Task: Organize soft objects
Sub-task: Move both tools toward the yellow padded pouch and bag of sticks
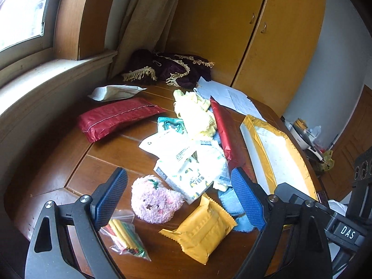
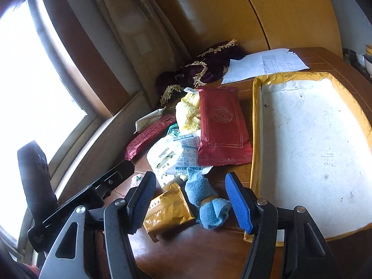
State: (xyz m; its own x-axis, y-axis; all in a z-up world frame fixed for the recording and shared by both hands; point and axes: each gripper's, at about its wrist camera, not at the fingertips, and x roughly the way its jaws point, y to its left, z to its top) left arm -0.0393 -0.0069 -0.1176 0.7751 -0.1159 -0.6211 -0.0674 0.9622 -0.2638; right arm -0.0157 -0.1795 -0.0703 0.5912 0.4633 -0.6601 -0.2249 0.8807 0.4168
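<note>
both grippers hover with jaws spread wide and empty: the left gripper (image 1: 179,193) over the pink plush (image 1: 154,200), the right gripper (image 2: 190,195) around the blue cloth (image 2: 207,200), all on the wooden counter (image 1: 109,153) beside the tray (image 2: 309,144).

Soft cloth and shiny wrappers on polished wood

The table (image 1: 104,153) is glossy varnished wood; the pink toy (image 1: 153,200) is fluffy plush, the blue cloth (image 2: 204,197) nubby terry, the yellow packet (image 1: 202,230) and red packet (image 2: 220,125) crinkly foil-like plastic, the gripper pads (image 1: 246,195) ribbed blue rubber.
</note>
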